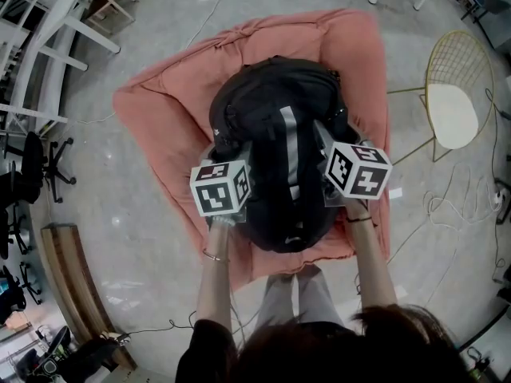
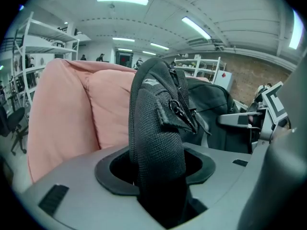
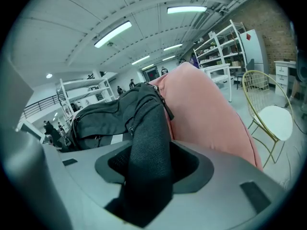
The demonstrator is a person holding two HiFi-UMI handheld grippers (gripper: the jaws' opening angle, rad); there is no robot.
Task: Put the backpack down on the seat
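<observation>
Dark hair and the shoulders of the person (image 1: 335, 349) fill the bottom edge of the head view, both forearms reaching forward to the black backpack (image 1: 275, 134). It lies lengthwise on the pink beanbag seat (image 1: 160, 110) and is sunk into the cushion, so it looks already set down. The left gripper (image 2: 160, 186) sits at the pack's left flank and the right gripper (image 3: 144, 186) at its right. Each has a fold of the pack's woven side fabric standing between its jaws. In both gripper views a dark gap shows beside that fold, so I judge the jaws slackened, with the cloth lying loose between them and not pinched. The pack bulges as if filled, so it probably has some weight, and its cloth is soft and will sag or slide off a grip taken on loose fabric. The seamed side near the zip pull (image 2: 180, 110) or a strap would give a firmer hold than the smooth front panel. A wire chair (image 1: 455, 102) stands well apart to the right.
</observation>
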